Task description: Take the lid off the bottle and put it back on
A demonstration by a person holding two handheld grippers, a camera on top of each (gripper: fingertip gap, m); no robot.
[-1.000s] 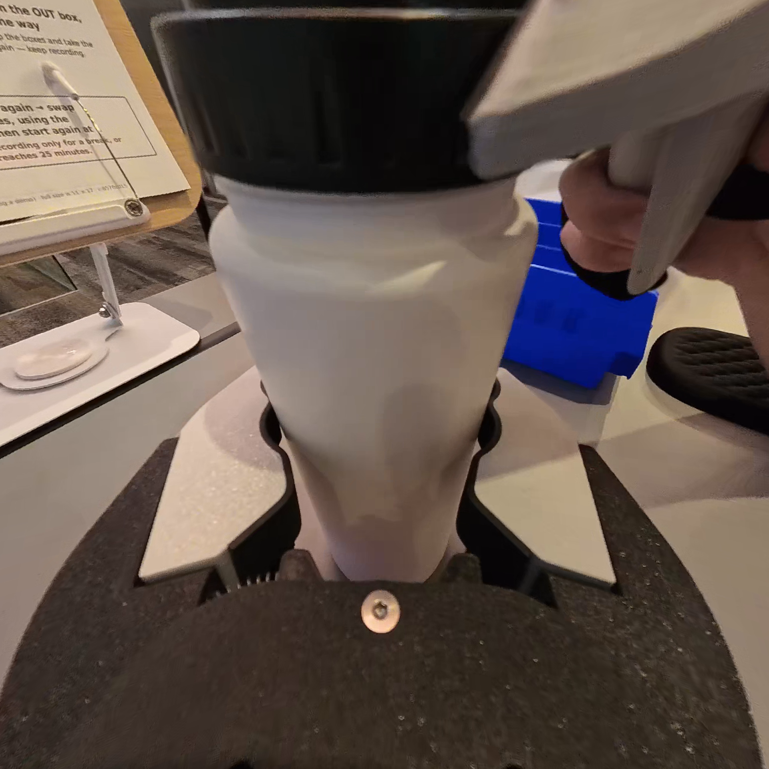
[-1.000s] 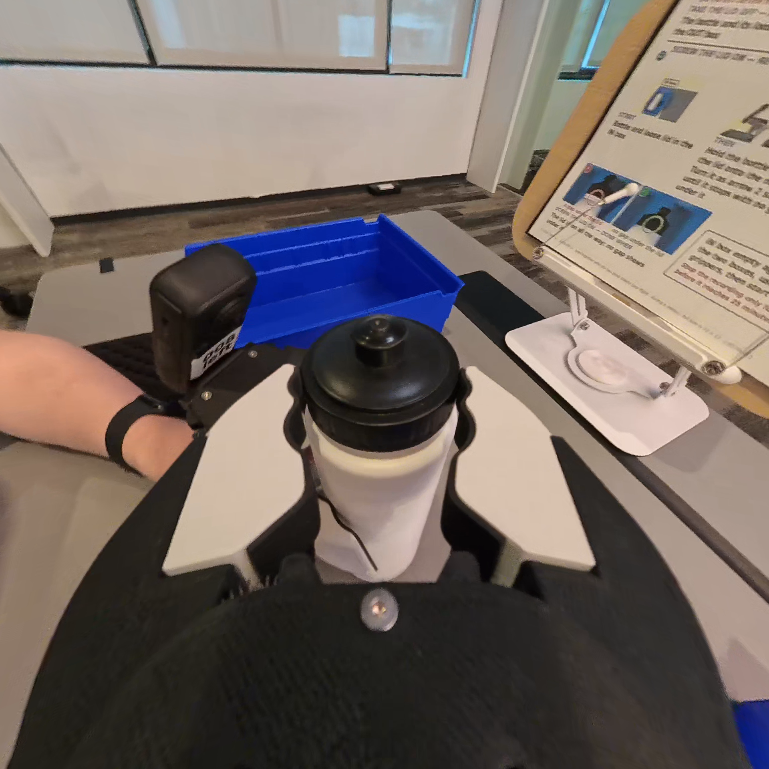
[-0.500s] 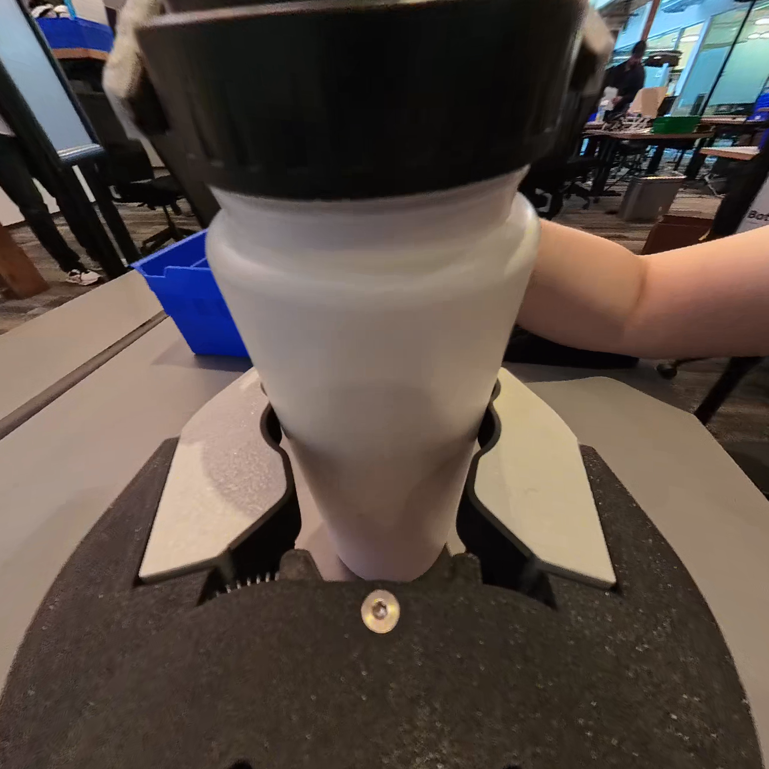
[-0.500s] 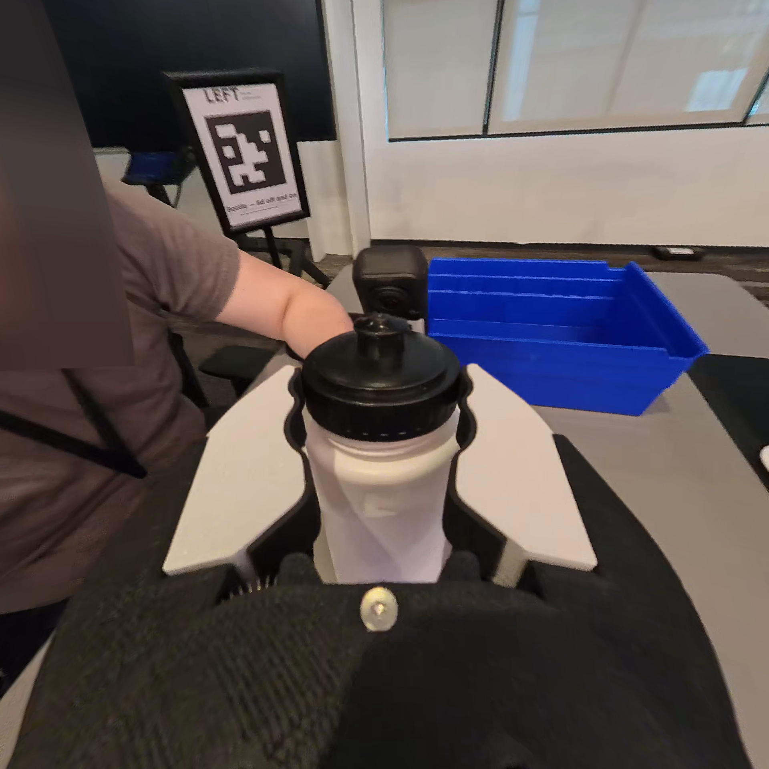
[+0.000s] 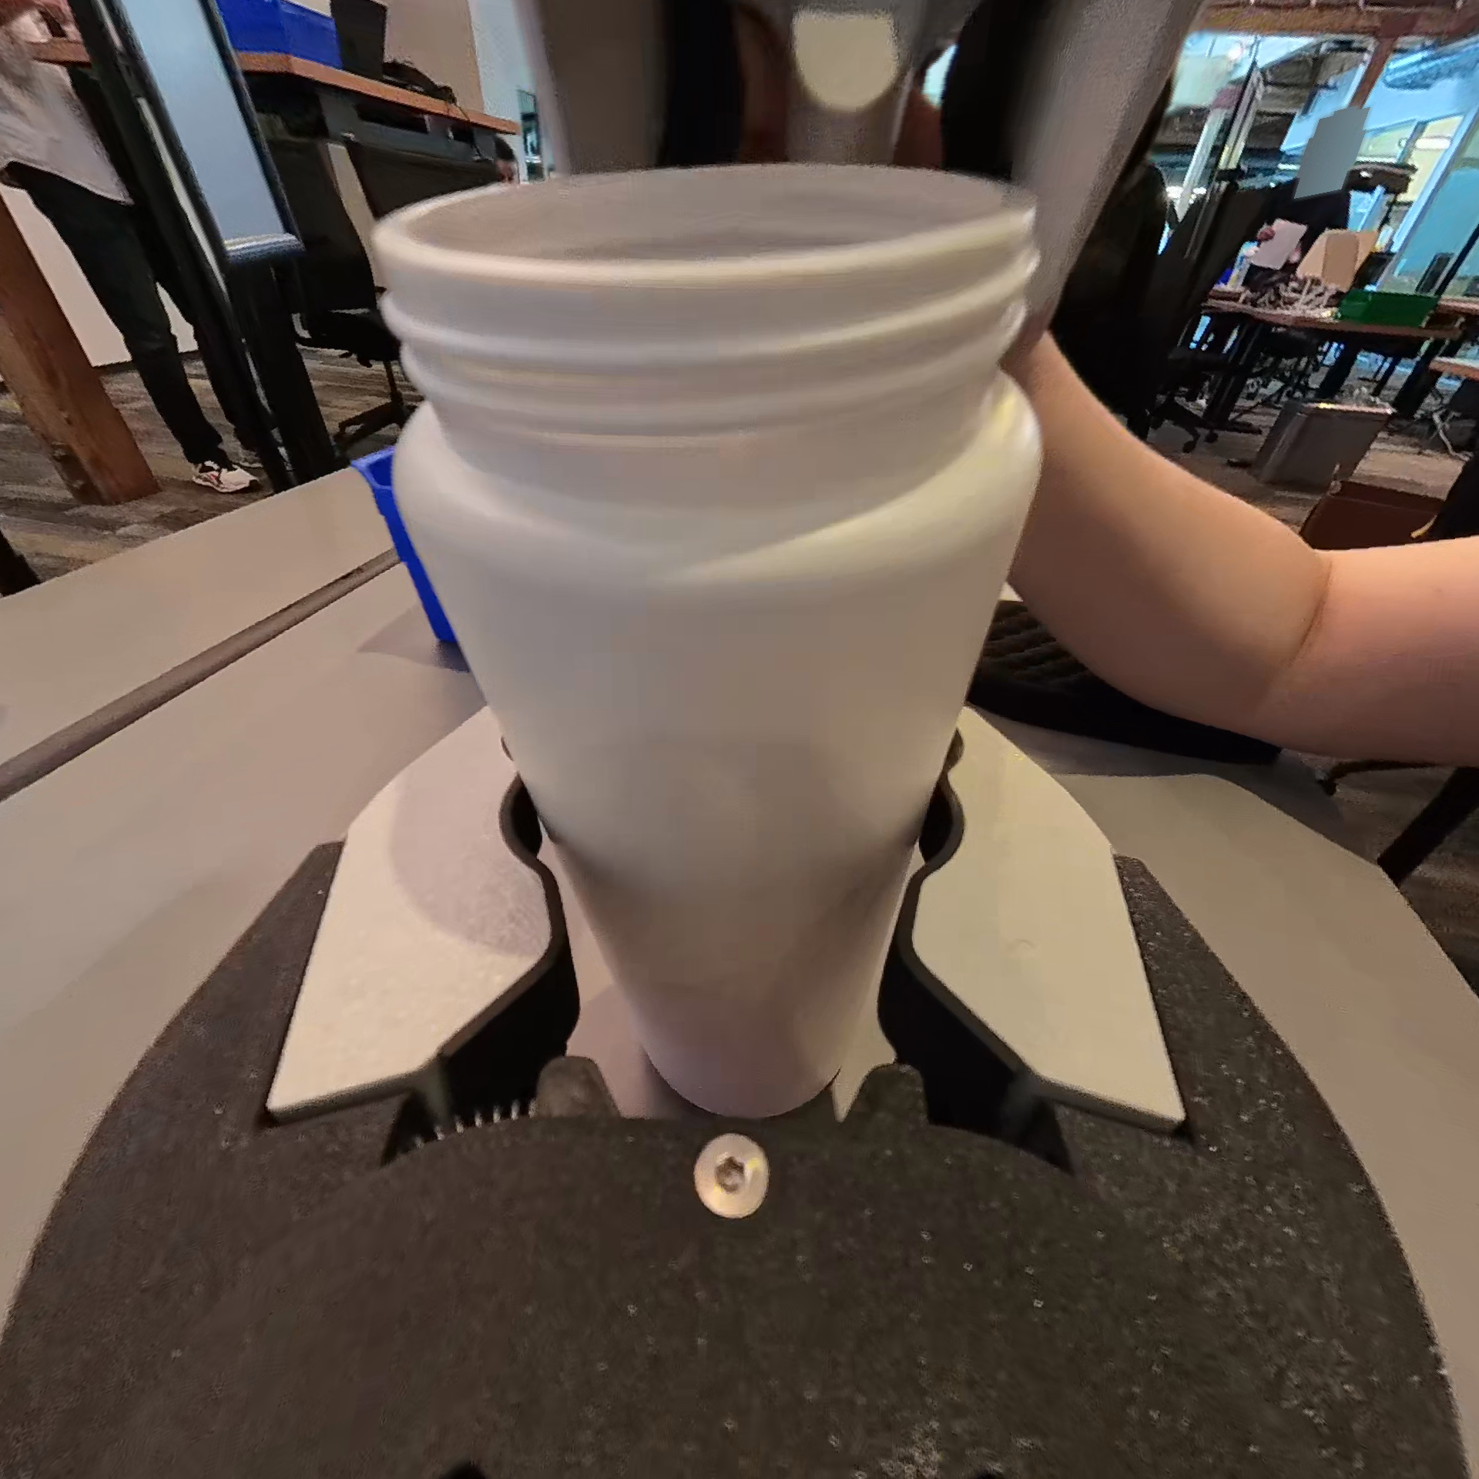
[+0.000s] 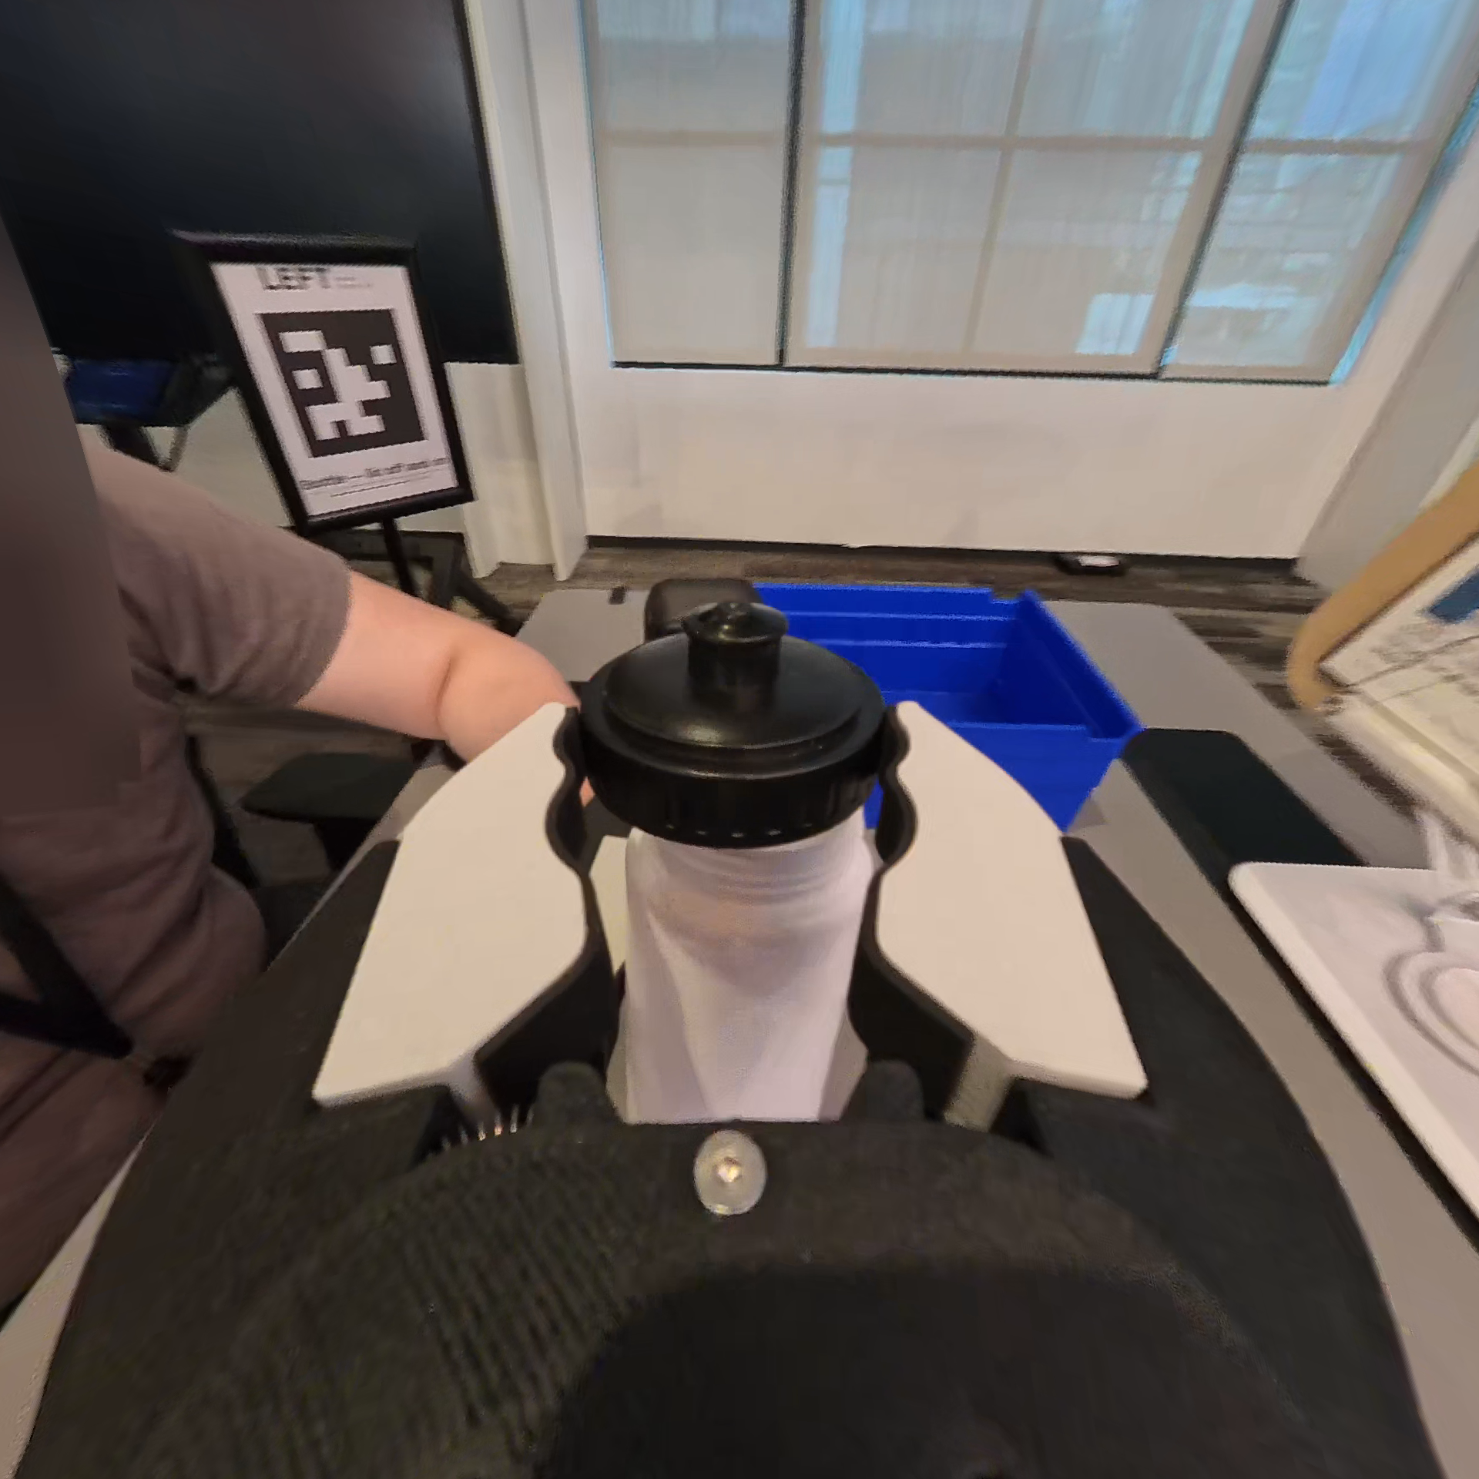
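My left gripper (image 5: 732, 800) is shut on the lower body of the white bottle (image 5: 720, 640) and holds it upright over the grey table (image 5: 200, 760). The bottle's threaded neck and open mouth are bare. My right gripper (image 6: 730, 744) is shut on the black lid (image 6: 732, 768), which has a spout on top. It holds the lid just above the bottle (image 6: 744, 960). In the left wrist view the right gripper (image 5: 592, 80) shows blurred right over the bottle mouth.
A blue bin (image 6: 960, 680) stands on the table behind the bottle. An instruction board (image 6: 1400, 600) on a white base (image 6: 1360, 960) is at the right. A person's arm (image 5: 1200, 624) reaches in. A marker sign on an easel (image 6: 336, 384) stands off the table.
The lid was on the bottle half a second ago; now it is off and the threads are bare. Both views have swung round as the grippers turned.
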